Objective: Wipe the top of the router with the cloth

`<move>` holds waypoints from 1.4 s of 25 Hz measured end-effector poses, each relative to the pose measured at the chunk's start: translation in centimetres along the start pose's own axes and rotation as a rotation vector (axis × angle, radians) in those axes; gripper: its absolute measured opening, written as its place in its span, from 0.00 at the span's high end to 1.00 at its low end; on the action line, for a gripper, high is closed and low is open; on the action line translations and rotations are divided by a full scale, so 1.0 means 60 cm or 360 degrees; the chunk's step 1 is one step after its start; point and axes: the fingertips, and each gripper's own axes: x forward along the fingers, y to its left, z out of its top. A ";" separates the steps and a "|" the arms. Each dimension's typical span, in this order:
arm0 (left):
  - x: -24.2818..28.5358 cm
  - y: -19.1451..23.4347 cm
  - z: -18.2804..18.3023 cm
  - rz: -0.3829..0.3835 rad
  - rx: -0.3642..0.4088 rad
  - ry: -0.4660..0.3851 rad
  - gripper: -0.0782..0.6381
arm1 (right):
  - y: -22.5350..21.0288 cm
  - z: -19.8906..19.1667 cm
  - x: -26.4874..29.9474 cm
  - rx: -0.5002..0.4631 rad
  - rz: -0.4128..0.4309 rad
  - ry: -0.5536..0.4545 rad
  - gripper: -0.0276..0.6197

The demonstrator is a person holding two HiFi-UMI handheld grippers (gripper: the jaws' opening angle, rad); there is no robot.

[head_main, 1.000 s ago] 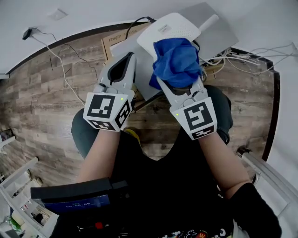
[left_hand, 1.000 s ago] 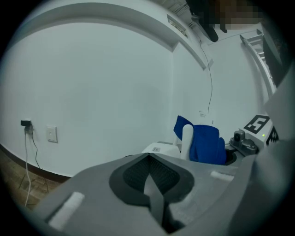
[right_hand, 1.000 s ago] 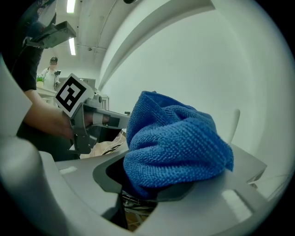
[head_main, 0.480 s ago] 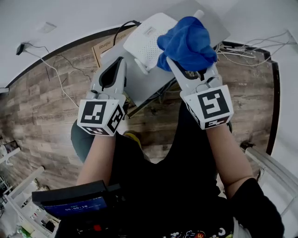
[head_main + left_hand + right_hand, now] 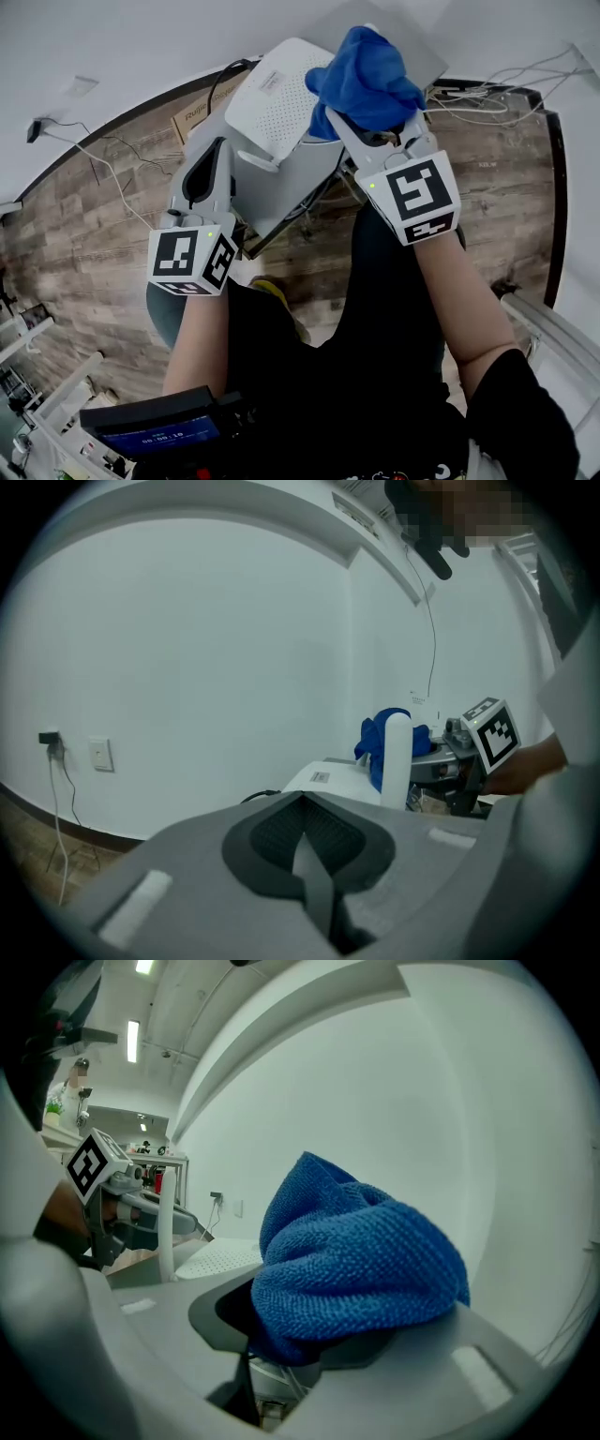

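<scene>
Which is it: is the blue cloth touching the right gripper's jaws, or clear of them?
Touching. The right gripper view shows the blue cloth bunched between the jaws of the right gripper, which are closed on it with no gap.

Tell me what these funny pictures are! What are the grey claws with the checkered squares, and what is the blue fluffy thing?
There is no robot here. A person holds a two-jaw grabbing tool in each hand. The head view comes from a camera on the person's head, looking down. The two gripper views come from small cameras riding on each tool, looking along its jaws. The patterned marker cube is just part of the tool. The blue fluffy thing is a cloth, pinched in the right gripper. The left gripper is shut and holds nothing. The white box with little holes is a router, lying on a grey surface above a wooden floor. The cloth is at the router's edge, for wiping its top.
</scene>
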 end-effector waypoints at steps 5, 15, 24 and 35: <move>-0.002 0.013 0.032 0.0024 -0.0067 0.0035 0.89 | -0.048 0.018 -0.006 0.0055 -0.0097 0.0056 0.69; 0.002 -0.025 0.229 -0.0131 -0.0039 -0.0071 0.89 | -0.088 0.017 -0.002 0.0040 -0.0199 0.0247 0.69; 0.071 -0.218 0.261 -0.0393 -0.0003 -0.0255 0.89 | -0.155 -0.057 -0.030 0.0022 -0.0178 0.0259 0.69; 0.027 -0.315 0.387 -0.0406 0.0000 -0.0024 0.89 | -0.195 0.147 -0.186 0.0144 -0.0188 0.0229 0.69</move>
